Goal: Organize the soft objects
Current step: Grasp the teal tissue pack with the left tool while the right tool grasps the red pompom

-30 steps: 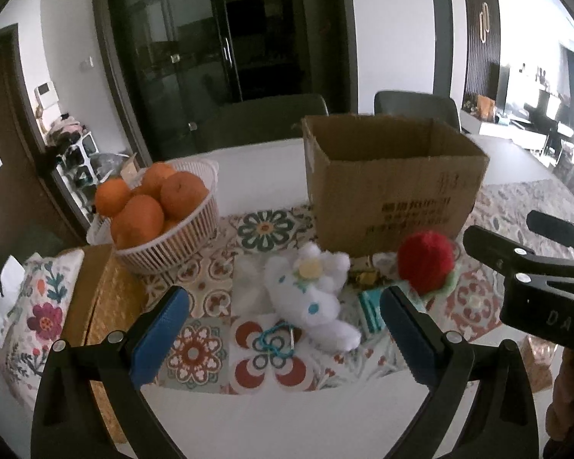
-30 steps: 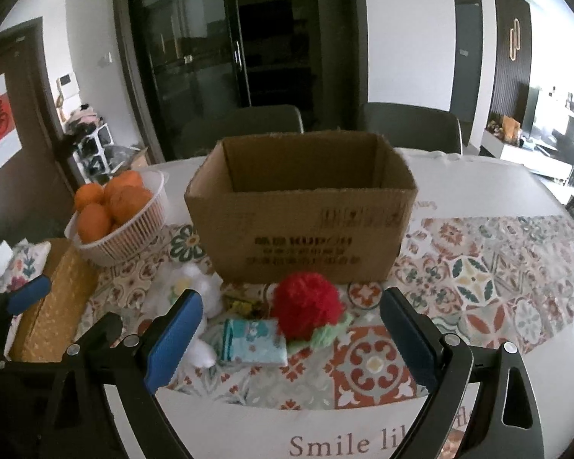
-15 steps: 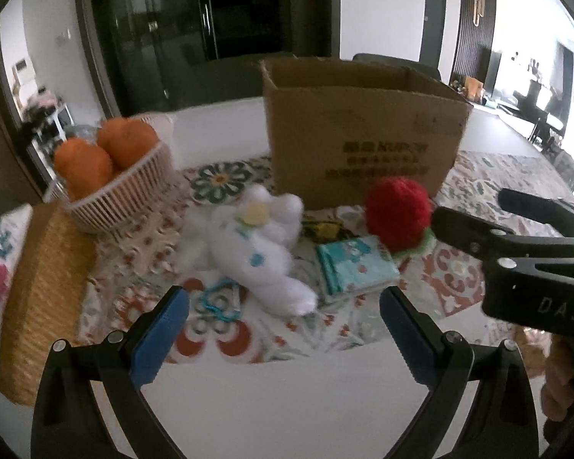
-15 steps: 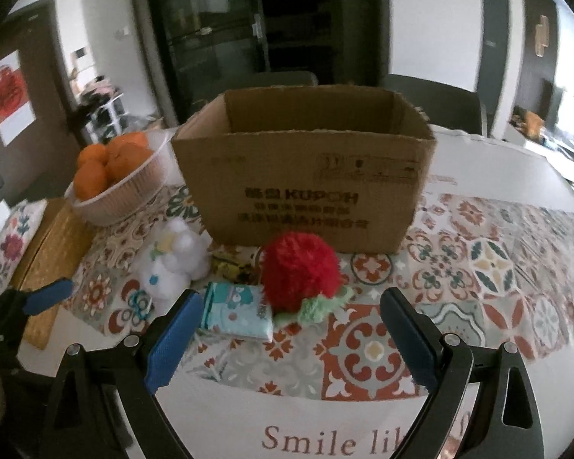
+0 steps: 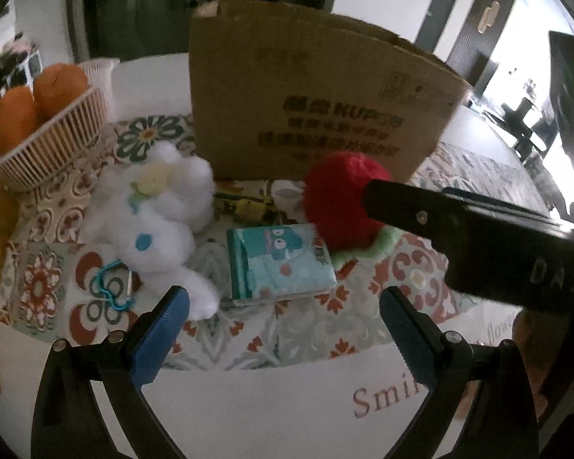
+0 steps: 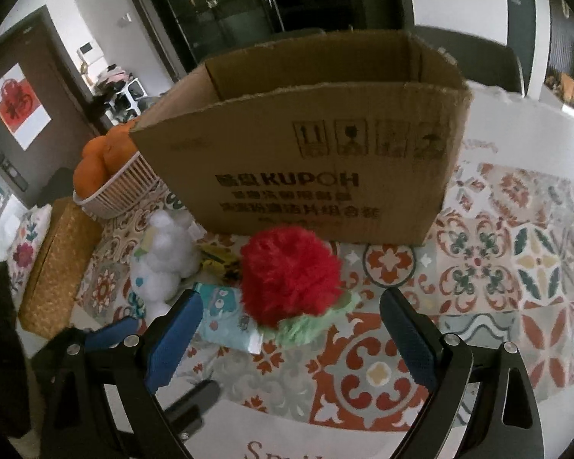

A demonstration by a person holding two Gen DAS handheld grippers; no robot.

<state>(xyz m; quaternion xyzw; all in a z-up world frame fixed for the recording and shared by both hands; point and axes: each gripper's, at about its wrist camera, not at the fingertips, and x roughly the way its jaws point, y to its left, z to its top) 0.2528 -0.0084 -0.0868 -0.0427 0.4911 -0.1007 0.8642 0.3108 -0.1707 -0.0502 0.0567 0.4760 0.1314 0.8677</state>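
A red fluffy plush with a green base [image 6: 291, 271] [image 5: 340, 202] lies on the patterned cloth before an open cardboard box [image 6: 317, 168] [image 5: 306, 103]. A white plush toy [image 5: 160, 222] [image 6: 164, 264] lies to its left. A teal tissue pack [image 5: 283, 264] [image 6: 225, 317] lies between them. My left gripper [image 5: 283, 329] is open and empty, just short of the tissue pack. My right gripper [image 6: 291, 336] is open and empty, close before the red plush; it shows as a black body in the left wrist view [image 5: 478, 237].
A white basket of oranges [image 5: 46, 122] [image 6: 114, 176] stands at the left, next to a woven box [image 6: 57, 267]. A blue carabiner [image 5: 111, 287] lies by the white plush. Small yellow items [image 5: 245, 202] lie behind the tissue pack.
Both grippers have moved forward and lower towards the objects. The red plush and tissue pack now loom larger, and the right gripper has closed in on the red plush.
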